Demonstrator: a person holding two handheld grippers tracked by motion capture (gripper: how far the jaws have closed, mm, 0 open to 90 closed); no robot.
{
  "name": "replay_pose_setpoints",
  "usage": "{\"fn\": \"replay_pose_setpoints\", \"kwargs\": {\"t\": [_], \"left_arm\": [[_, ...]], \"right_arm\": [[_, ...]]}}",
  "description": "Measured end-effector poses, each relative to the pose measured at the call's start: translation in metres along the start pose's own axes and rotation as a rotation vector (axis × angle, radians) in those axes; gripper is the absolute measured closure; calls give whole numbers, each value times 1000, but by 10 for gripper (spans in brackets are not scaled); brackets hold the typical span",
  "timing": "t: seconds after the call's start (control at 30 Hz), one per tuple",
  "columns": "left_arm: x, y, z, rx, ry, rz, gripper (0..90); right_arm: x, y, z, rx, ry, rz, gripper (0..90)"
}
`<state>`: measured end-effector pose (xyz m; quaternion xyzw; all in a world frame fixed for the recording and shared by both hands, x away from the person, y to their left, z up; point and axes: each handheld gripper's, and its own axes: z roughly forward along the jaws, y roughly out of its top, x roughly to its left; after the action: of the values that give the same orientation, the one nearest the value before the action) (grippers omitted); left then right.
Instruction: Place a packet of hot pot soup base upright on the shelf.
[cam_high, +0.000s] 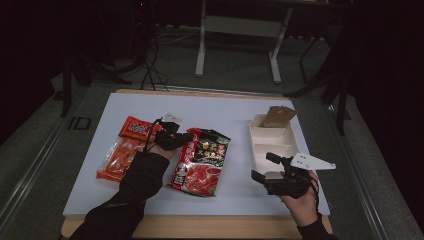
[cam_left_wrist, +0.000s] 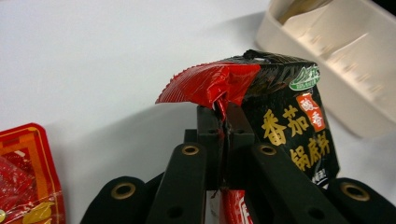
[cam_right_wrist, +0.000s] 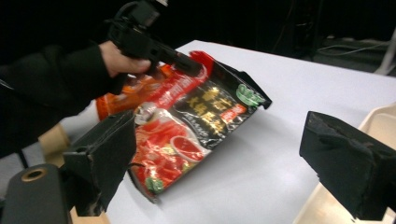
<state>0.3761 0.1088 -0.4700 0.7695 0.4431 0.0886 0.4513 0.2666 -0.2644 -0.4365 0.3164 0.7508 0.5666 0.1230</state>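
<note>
The left gripper has its jaws pinched tight on the top corner of the red and black packet, lifting that edge off the table. The right gripper hangs near the white tray, jaws wide with nothing between them

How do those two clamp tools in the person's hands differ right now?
The left gripper is shut on the red-and-black packet's top edge; the right gripper stands wide open with nothing between its jaws. The left is over the packets; the right is beside the white tray. Both are black and hand-held.
</note>
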Motion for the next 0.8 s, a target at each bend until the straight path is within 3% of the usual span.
{"fn": "replay_pose_setpoints", "kwargs": {"t": [0.1, 0.23, 0.57, 0.73, 0.8], "left_arm": [[-4, 1, -8, -23, -31, -4, 882], [-15, 1, -18, -66, -63, 27, 883], [-44, 6, -45, -150, -128, 88, 881], [-52, 8, -53, -195, -164, 89, 881], [-54, 10, -55, -217, -205, 82, 880]], "right_arm": [[3, 1, 1, 7, 8, -18, 108], [5, 2, 2, 4, 33, -22, 108], [9, 4, 1, 21, 37, -25, 167], [11, 8, 3, 26, 40, -30, 169], [10, 11, 5, 38, 46, -23, 199]]}}
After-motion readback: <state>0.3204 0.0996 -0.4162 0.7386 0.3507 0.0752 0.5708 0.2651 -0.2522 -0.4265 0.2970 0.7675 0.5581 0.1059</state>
